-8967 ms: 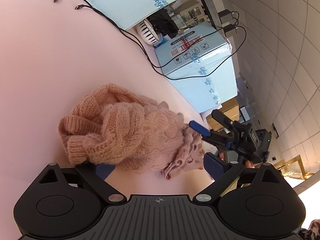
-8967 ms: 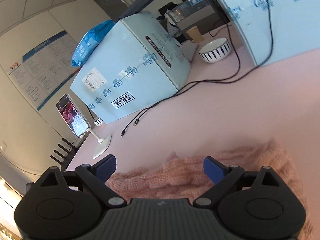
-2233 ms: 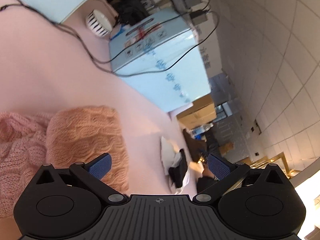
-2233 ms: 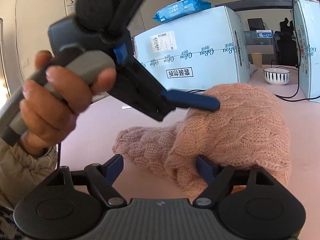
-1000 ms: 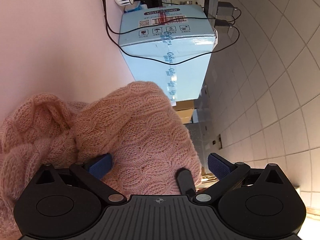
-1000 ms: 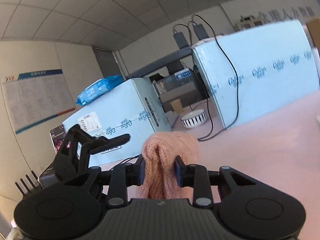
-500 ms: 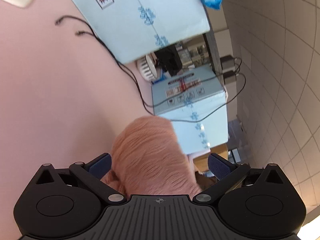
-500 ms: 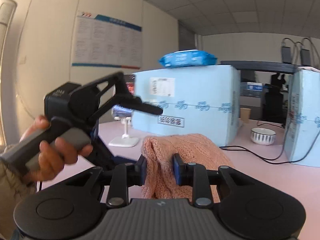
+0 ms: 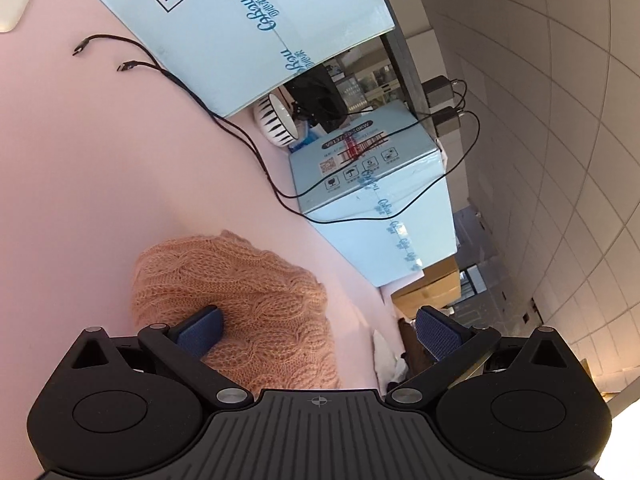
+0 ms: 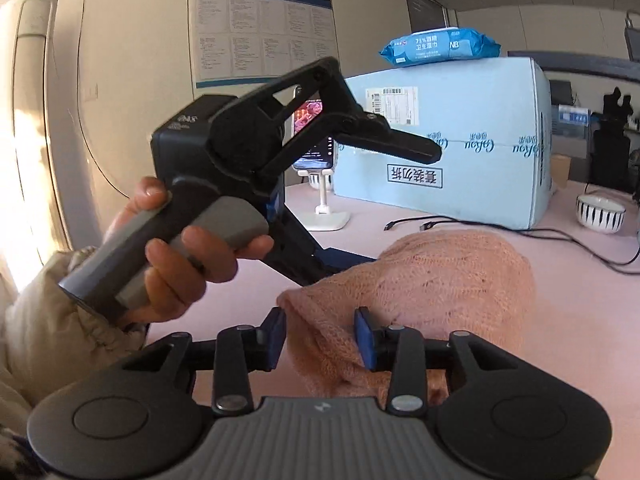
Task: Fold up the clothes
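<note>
Peach-pink cable-knit sweater (image 10: 452, 276) bundled mid pink table (image 9: 100, 184), well off far edge. Soft, light, floppy; grip bunched folds. Right gripper (image 10: 320, 338) pinches near fold; left gripper (image 9: 316, 330) spread wide, one finger on knit.

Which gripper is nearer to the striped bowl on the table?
Neither clearly. Both the left gripper and right gripper sit at the pink sweater, with the striped bowl beyond it in either view.

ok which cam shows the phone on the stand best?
Right wrist: the phone shows lit on its white stand, partly hidden by the left gripper. Left wrist shows only a white base edge at the corner.
</note>
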Tool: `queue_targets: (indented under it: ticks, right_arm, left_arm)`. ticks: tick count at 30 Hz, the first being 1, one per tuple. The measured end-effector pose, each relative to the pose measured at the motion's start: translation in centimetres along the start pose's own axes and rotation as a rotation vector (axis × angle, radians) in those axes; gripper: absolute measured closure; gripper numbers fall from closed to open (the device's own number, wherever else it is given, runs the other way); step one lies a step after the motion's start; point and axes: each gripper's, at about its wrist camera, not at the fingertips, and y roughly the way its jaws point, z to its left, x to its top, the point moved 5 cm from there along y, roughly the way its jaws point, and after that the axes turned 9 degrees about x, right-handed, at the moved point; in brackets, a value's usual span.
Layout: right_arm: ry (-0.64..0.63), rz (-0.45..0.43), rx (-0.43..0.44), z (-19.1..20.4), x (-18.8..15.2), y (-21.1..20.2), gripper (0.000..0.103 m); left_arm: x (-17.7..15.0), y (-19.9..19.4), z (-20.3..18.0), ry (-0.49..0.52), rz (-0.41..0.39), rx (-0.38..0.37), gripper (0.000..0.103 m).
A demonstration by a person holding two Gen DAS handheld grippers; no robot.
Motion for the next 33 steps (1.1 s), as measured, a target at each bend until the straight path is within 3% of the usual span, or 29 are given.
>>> queue_targets:
  ticks: [1,3,6,9,12,15,21,24,26,29,33]
  right_arm:
    - [0.061,-0.014,0.044,-0.4,0.3,-1.3,0.059]
    - [0.110,-0.062,0.049,-1.3,1.0,-3.2,0.059]
    - [0.107,-0.152,-0.075,-3.0,2.6,-5.1,0.059]
    - [0.125,-0.128,-0.118,-4.5,3.5,-3.7,0.063]
    - [0.229,0.019,-0.103,-5.5,2.2,-0.7,0.064]
    - [0.222,0.019,-0.110,-4.8,0.9,-0.8,0.063]
    - [0.333,-0.037,-0.051,-5.4,-1.5,-2.1,0.064]
    - [0.360,-0.074,-0.021,-5.8,0.3,-3.8,0.060]
    - [0.324,-0.130,-0.055,-6.3,2.6,-5.3,0.058]
    - [0.380,-0.076,-0.080,-7.9,3.0,-3.0,0.052]
    - [0.454,-0.002,-0.113,-10.1,3.6,0.1,0.055]
  left_arm:
    - [0.0,-0.1,0.2,-0.001,-0.001,0.003,0.000]
    - [-0.1,-0.5,0.5,0.009,-0.001,0.022,0.000]
    - [-0.3,-0.9,0.9,0.029,0.008,0.023,0.000]
    - [-0.4,-1.0,0.9,0.052,0.011,0.015,0.000]
    - [-0.5,-1.1,0.7,0.075,0.012,0.024,0.000]
    - [-0.6,-1.3,0.6,0.095,0.027,0.005,0.000]
    - [-1.4,-0.6,0.5,0.108,0.029,-0.013,0.000]
    - [-1.6,-1.3,-0.2,0.154,0.020,0.025,0.000]
    - [-0.7,-2.4,-0.7,0.152,0.040,0.059,0.000]
    - [0.5,-5.1,-2.3,0.184,-0.024,0.086,0.000]
    - [-1.1,-6.1,-3.2,0.146,-0.066,0.049,0.000]
